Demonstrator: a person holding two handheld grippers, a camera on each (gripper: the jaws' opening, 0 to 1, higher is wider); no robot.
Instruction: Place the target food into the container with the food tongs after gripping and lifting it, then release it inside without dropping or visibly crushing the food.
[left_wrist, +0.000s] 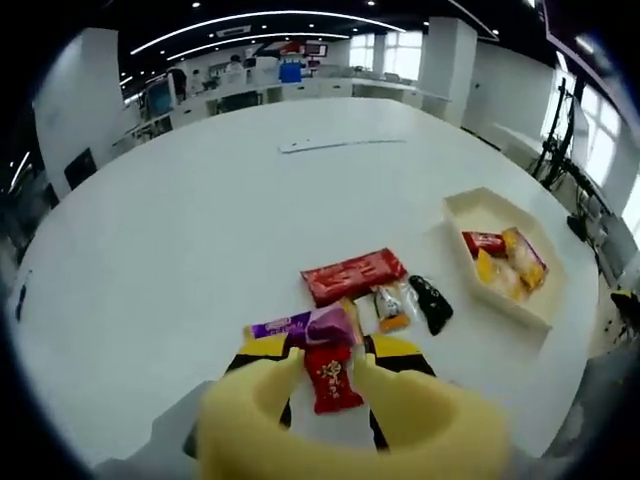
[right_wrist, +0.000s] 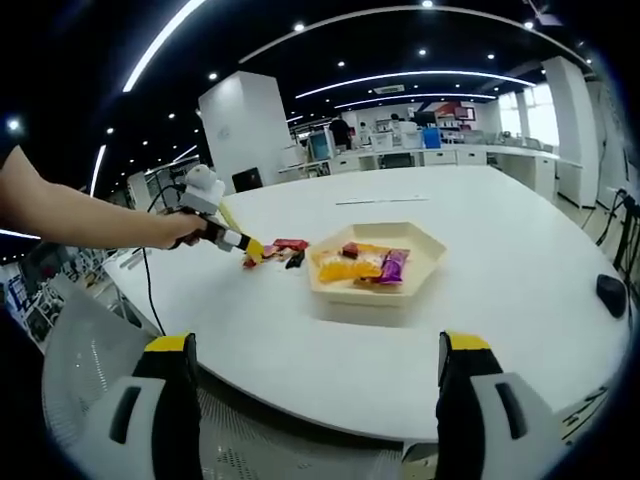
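Yellow tongs (left_wrist: 330, 385) on the left gripper (left_wrist: 330, 400) pinch one red snack packet (left_wrist: 333, 380) on the white table (left_wrist: 180, 240). Five more packets lie at 12 o'clock (one purple (left_wrist: 310, 325)). The hexagonal tray (left_wrist: 470, 215) sits at 2 o'clock. The right gripper (right_wrist: 315, 400) is spread wide.

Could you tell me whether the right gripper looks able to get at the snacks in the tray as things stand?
Probably yes. The right gripper hangs open off the table's near edge, facing the tray, with bare tabletop between. The left gripper works on the tray's far side, clear of that path.
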